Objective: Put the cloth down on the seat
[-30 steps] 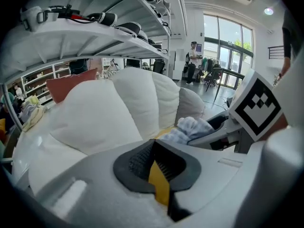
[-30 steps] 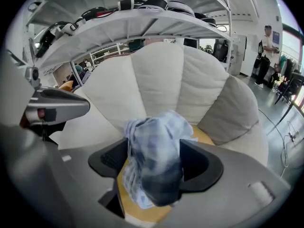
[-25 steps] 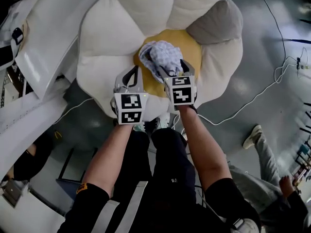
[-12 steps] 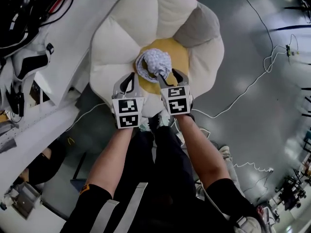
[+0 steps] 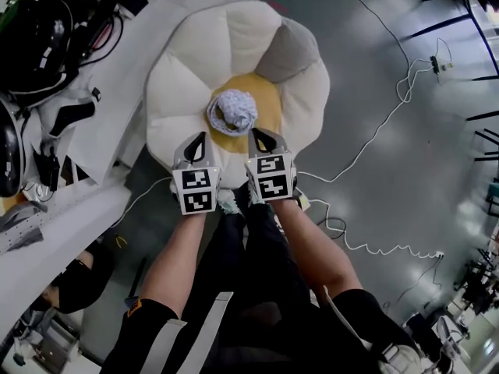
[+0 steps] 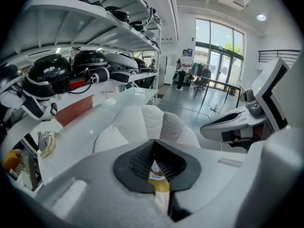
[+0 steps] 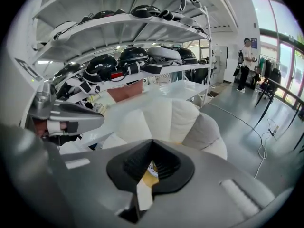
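Right gripper (image 7: 152, 142) jaws were pressed together with nothing between them. Left gripper (image 6: 153, 142) jaws also met at the tips, empty. Both hung at centre of the head view, by the seat's lower edge, clear of the cloth. The bunched patterned cloth (image 5: 233, 110) lay on the yellow centre (image 5: 269, 100) of the flower-shaped cushion seat (image 5: 179, 92), upper centre of frame. Placement looked done. Finishing well meant backing off without snagging fabric and leaving the bundle centred. It probably rested fully, though the steep view made that hard to confirm. No brand or text was readable, only square markers (image 5: 270, 176) on the gripper cubes. Helmets (image 7: 102, 63) sat on shelves upper left, labels too small.
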Demonstrator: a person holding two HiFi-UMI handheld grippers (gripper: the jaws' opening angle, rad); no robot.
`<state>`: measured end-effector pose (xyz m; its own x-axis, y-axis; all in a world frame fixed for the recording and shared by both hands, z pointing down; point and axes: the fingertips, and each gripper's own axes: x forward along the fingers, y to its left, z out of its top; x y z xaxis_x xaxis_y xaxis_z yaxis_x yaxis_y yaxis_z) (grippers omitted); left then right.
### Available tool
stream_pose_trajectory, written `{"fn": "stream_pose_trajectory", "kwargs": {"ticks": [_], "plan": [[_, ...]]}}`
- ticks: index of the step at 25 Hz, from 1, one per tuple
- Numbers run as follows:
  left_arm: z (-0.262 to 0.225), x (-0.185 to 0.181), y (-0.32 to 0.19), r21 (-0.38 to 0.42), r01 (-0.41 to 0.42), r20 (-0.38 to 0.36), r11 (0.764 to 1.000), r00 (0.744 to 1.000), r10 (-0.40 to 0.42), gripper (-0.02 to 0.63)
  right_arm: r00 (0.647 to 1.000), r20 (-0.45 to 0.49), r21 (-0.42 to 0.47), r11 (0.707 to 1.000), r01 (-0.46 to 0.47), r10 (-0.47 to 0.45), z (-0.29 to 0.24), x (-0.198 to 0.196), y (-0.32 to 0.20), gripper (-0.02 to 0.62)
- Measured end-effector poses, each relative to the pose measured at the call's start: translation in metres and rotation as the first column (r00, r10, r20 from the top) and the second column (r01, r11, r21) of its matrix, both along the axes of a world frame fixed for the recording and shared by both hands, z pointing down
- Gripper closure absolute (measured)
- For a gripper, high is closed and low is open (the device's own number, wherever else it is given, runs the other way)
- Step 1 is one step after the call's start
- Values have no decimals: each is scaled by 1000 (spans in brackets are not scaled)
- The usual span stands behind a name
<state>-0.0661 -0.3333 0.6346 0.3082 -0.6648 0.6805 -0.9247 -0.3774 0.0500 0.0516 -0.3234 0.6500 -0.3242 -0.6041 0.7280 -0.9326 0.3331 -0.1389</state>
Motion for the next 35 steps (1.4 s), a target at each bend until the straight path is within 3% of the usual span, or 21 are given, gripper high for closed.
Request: {"fn": "stream_pose_trajectory", "kwargs": {"ticks": [13,20,35], "plan": [[-69,-2,49,19,-50,-9,999,999,51,606,999,-8,56,997,-52,53,-86,-3,56,595],[-95,1,70,58,-84,-35,995,996,86,606,995,11,79,991,-103,103,-107,-3,74,595],[-174,27,116,182,-96,-94,979,989,114,606,997,2,194,978,-71,72,-175,12,116,595]]}}
